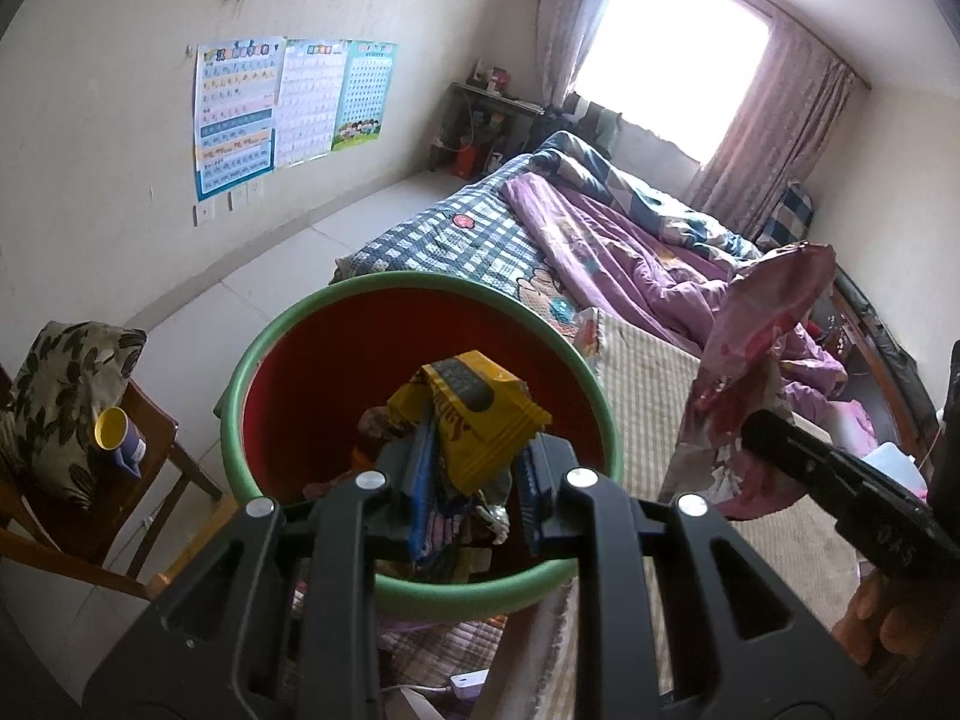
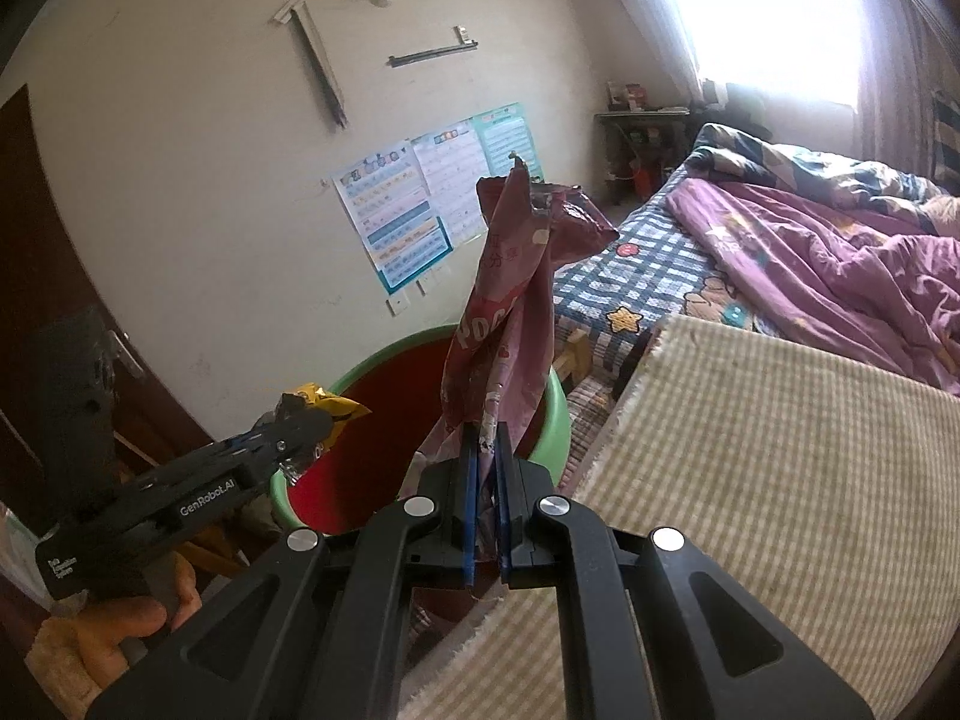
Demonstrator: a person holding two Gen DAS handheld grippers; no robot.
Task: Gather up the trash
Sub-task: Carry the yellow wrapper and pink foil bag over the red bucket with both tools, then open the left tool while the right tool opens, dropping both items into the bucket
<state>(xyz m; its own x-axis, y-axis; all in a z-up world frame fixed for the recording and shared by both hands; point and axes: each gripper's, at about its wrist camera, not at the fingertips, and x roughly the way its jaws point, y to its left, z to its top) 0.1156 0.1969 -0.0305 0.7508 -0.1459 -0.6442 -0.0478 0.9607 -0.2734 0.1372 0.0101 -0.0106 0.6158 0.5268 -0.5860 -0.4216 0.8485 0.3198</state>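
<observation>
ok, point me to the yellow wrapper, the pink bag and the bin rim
yellow wrapper [image 1: 474, 420], left wrist view, on its printed front face.
pink bag [image 2: 510, 306], right wrist view, on its mid body above the pads.
bin [image 1: 282, 330], left wrist view, on the green rim, upper left arc.

Your light is daylight only, from the window [image 1: 672, 54], blown out to white in both views. Walls [image 2: 180, 150] read evenly lit, the near tool bodies dark. Fisheye bends edges; black vignette in corners. Focus sharp.
</observation>
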